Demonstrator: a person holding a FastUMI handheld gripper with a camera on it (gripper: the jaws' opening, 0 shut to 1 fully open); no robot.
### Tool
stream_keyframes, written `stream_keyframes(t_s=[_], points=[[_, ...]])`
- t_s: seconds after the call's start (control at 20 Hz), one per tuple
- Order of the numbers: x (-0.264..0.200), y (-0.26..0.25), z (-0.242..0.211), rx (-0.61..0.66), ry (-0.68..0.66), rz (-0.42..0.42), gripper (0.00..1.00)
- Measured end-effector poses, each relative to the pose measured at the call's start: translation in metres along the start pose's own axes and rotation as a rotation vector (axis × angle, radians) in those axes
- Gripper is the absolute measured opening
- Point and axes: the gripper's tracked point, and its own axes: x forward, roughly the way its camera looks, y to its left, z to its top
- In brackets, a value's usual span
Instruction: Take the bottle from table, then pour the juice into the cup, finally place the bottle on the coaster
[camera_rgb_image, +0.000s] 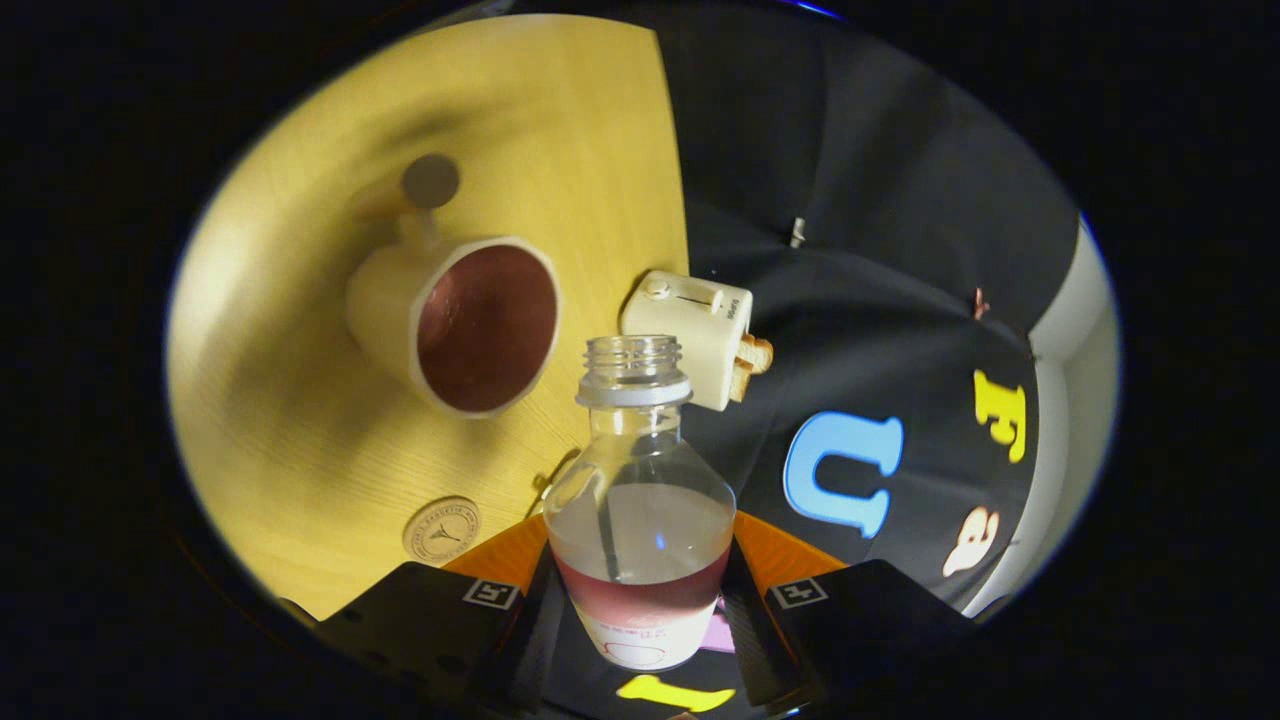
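Status: step 1 of 3 appears complete. The gripper (640, 610) has its fingers closed narrowly on the lower body of the bottle (640, 510), 1 on each side and both pressing on it, so the bottle is held and looks lifted clear of the worktop (300, 440).

The bottle is uncapped, its open neck pointing forward, away from the fingers. A small amount of red juice (640, 595) sits low in it, near the fingers; the upper part looks clear.

The cup (455, 320) stands on the worktop beyond the bottle and off to 1 side of its neck. Its inside shows dark red; whether that is juice already poured or the cup's own lining cannot be told. The view is rolled sideways, which suggests the bottle is tilted, yet no stream is visible at the neck.

Judgement: step 2, the pour, is either in hand or near its end.

Outstanding: step 3. The round coaster (442, 530) lies bare on the worktop, just ahead of 1 finger, near the bottle's base and not touching it.

A cream toaster (690, 335) stands beyond the neck.
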Motion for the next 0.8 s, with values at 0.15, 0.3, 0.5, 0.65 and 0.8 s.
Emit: stream_keyframes(t_s=[0.15,0.3,0.5,0.65,0.8], points=[[-0.012,-0.005,-0.007,0.258,0.03,-0.006,0.75],[-0.017,-0.011,-0.014,0.483,0.042,-0.015,0.75],[-0.029,-0.024,-0.019,0.824,0.029,-0.061,0.76],[-0.027,-0.034,-0.028,1.051,-0.003,-0.086,0.76],[-0.023,-0.046,-0.048,1.208,-0.056,-0.155,0.76]])
